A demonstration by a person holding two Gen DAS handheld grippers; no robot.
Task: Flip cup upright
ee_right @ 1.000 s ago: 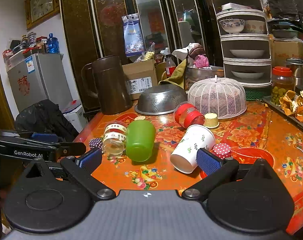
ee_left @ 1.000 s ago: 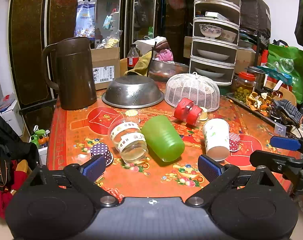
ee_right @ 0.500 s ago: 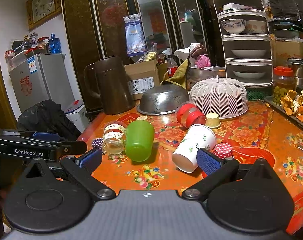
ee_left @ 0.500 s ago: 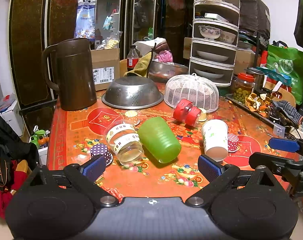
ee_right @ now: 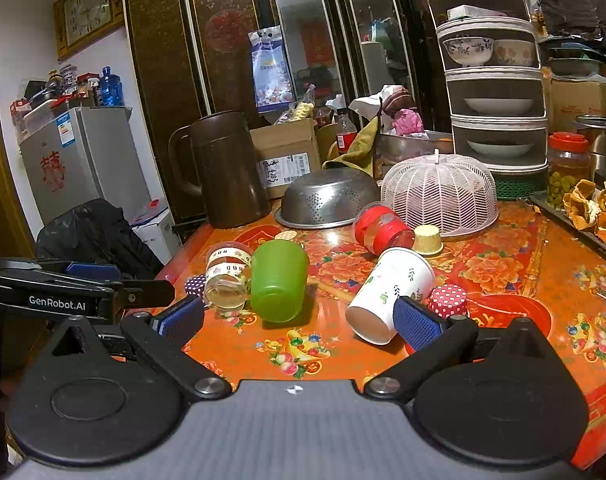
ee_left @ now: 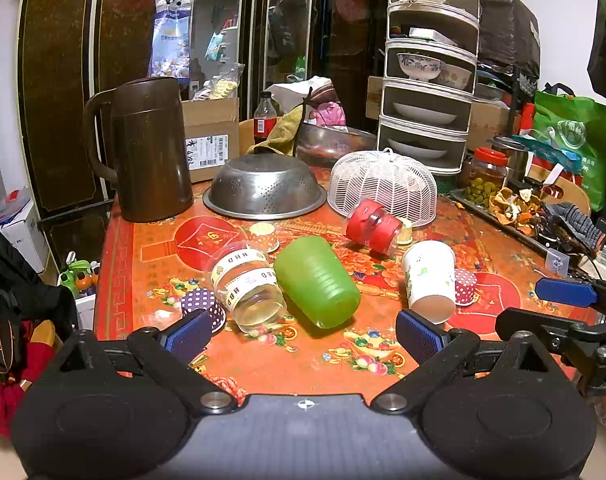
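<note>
Several cups lie on their sides on the red patterned table [ee_left: 303, 364]: a green plastic cup [ee_left: 315, 280] [ee_right: 278, 278], a clear cup with a printed band [ee_left: 245, 282] [ee_right: 225, 276], a white paper cup [ee_left: 429, 280] [ee_right: 389, 294] and a red-banded clear cup [ee_left: 373, 226] [ee_right: 381, 230]. My left gripper [ee_left: 305, 334] is open and empty, near the table's front edge, short of the green cup. My right gripper [ee_right: 299, 322] is open and empty, its right finger beside the white cup's mouth.
A brown jug [ee_left: 145, 148], an upturned steel colander [ee_left: 265, 186] and a white mesh food cover [ee_left: 385, 186] stand behind the cups. Small dotted paper cups [ee_left: 203, 304] [ee_right: 447, 300] sit among them. A tiered dish rack [ee_left: 427, 96] and a tray of peels [ee_left: 507, 204] are at the right.
Both grippers have drifted slightly nearer and lower over the table; the cups sit a little higher in view. Both stay open and nothing on the table has moved.
</note>
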